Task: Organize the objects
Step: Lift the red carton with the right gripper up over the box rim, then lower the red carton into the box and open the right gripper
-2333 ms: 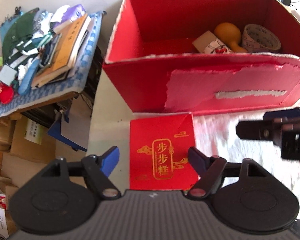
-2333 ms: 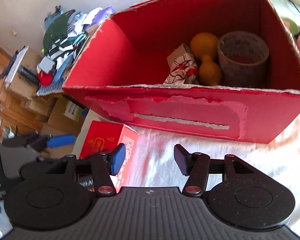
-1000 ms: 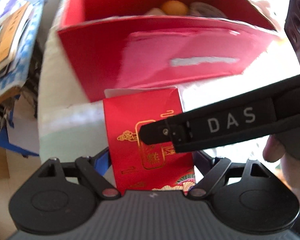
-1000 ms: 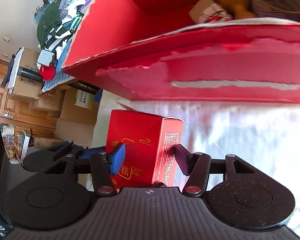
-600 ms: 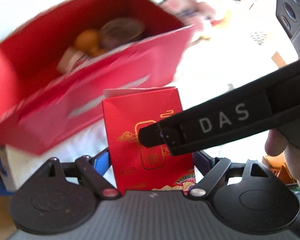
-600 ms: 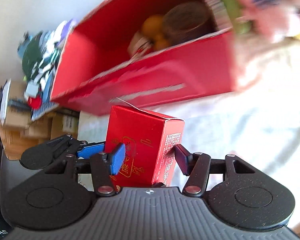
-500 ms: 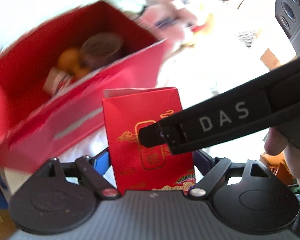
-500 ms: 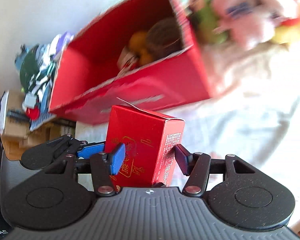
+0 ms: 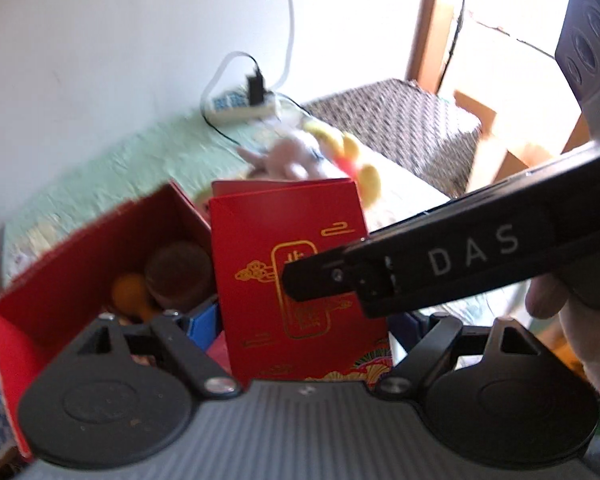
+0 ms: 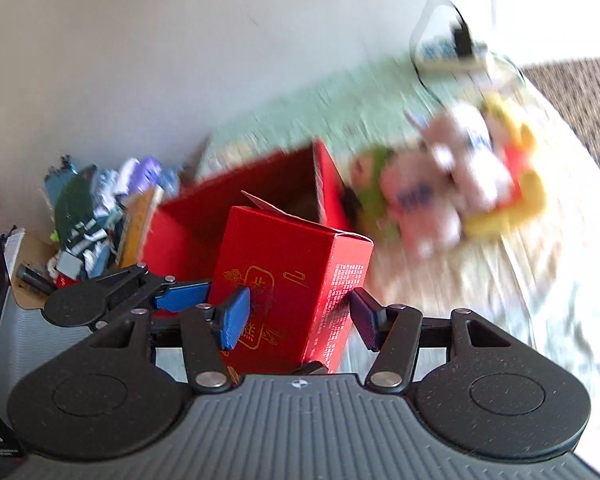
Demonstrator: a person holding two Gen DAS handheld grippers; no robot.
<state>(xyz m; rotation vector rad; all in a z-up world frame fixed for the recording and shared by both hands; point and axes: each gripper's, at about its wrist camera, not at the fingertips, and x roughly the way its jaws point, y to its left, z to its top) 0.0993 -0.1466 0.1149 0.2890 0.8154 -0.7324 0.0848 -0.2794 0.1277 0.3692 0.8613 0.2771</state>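
Observation:
A small red carton with gold print (image 9: 292,248) is held upright between both grippers and lifted above the table. My left gripper (image 9: 312,324) is shut on its sides. My right gripper (image 10: 300,316) is shut on it from another side; the carton (image 10: 300,280) fills the space between its blue pads. The right gripper's black arm crosses in front of the carton in the left wrist view. The big open red box (image 9: 80,272) lies below and behind, holding a tape roll (image 9: 178,276) and an orange gourd-shaped object (image 9: 130,292). In the right wrist view the box (image 10: 260,192) is behind the carton.
Plush toys (image 10: 460,184) lie on the cloth to the right of the box. A power strip with cables (image 9: 240,106) sits by the wall. A pile of clothes and books (image 10: 96,216) is at the left. A woven seat (image 9: 400,124) stands at the far right.
Both grippers closed on the carton and lifted it off the table. The views have tilted up and swung over the red box toward the wall.

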